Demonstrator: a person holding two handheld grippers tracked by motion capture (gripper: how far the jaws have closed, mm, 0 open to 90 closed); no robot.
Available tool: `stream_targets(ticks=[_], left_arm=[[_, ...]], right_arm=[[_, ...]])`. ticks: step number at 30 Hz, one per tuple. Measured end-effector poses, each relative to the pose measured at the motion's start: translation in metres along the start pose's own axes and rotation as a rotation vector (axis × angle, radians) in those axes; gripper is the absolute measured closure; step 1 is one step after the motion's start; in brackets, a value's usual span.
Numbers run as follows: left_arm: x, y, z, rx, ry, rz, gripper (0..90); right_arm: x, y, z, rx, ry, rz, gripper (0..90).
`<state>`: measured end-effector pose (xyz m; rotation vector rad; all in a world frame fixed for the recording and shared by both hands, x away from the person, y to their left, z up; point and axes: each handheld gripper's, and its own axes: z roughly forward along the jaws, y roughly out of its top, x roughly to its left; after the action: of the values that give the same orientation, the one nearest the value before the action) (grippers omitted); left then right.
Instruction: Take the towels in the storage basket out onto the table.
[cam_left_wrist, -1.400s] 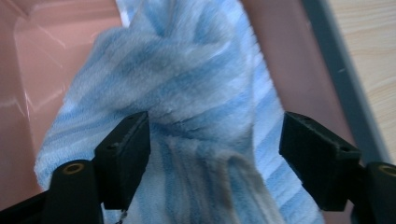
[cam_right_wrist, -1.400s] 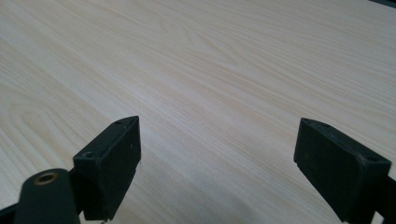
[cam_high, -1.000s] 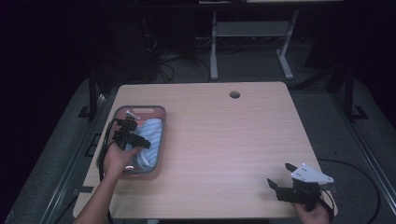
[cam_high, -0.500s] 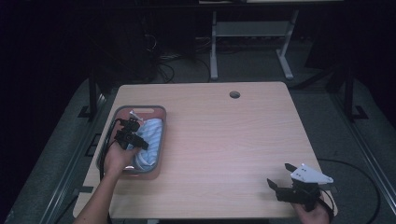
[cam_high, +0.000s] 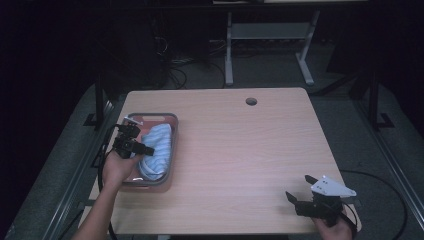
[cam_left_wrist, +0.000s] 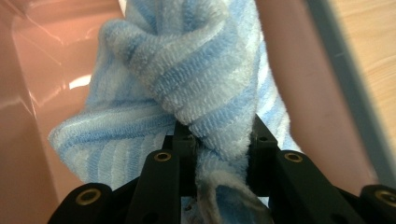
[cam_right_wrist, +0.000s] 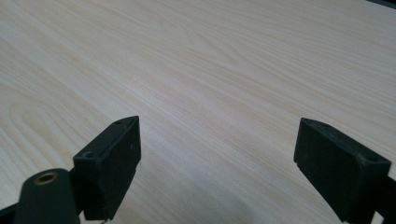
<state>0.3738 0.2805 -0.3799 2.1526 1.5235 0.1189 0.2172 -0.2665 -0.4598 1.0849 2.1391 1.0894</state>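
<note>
My left gripper (cam_high: 145, 149) has just closed, pinching the blue striped towel (cam_left_wrist: 187, 93) in the pink tray (cam_high: 172, 131) at nine o'clock; my right gripper (cam_right_wrist: 217, 158) rests wide open at five o'clock

I see a fluffy terry towel (cam_left_wrist: 187, 79) striped pale blue and white, lying in a glossy pink plastic tray (cam_high: 150, 119) with a grey rim — on my light wood-grain table (cam_high: 250, 160); black jaws.

Dim room, wooden table (cam_high: 240, 150), dark floor (cam_high: 60, 165)

Wood table (cam_high: 240, 150) w/ cable hole (cam_high: 251, 101)
</note>
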Motion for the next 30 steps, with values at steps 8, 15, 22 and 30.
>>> stream_targets(ticks=[8, 15, 22, 30], left_arm=[[0.001, -0.006, -0.020, -0.076, -0.034, 0.002, 70.7], [0.003, -0.007, -0.031, -0.138, -0.074, -0.014, 70.7], [0.003, -0.007, -0.042, -0.181, -0.115, -0.015, 70.7], [0.005, -0.004, -0.056, -0.202, -0.120, -0.014, 70.7]], right_arm=[[0.002, 0.001, 0.000, 0.000, -0.005, 0.005, 14.4], [0.000, 0.001, -0.001, -0.003, -0.007, 0.015, 14.4], [-0.002, -0.001, -0.001, 0.001, -0.012, 0.008, 14.4], [-0.002, -0.001, -0.001, -0.001, -0.016, 0.017, 14.4]])
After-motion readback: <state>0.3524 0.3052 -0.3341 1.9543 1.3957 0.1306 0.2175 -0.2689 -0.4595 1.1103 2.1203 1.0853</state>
